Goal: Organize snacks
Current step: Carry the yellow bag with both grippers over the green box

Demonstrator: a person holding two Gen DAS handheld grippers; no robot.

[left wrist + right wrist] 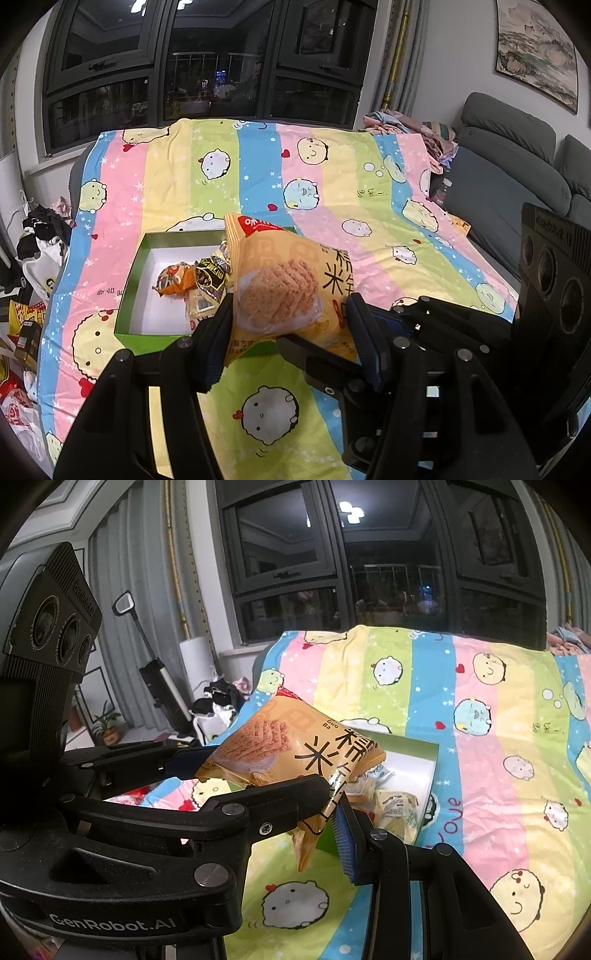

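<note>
because the yellow rice-cracker bag (291, 288) is wide and floppy, both claws pinch it, left claw (290, 317) and right claw (332, 794) closed on opposite edges. it hangs over the green box (136, 266) on the bed, above smaller snacks (192, 280).

Both wrist views look closely, from opposite sides, at the snack bag (291, 280) (291, 753).
</note>
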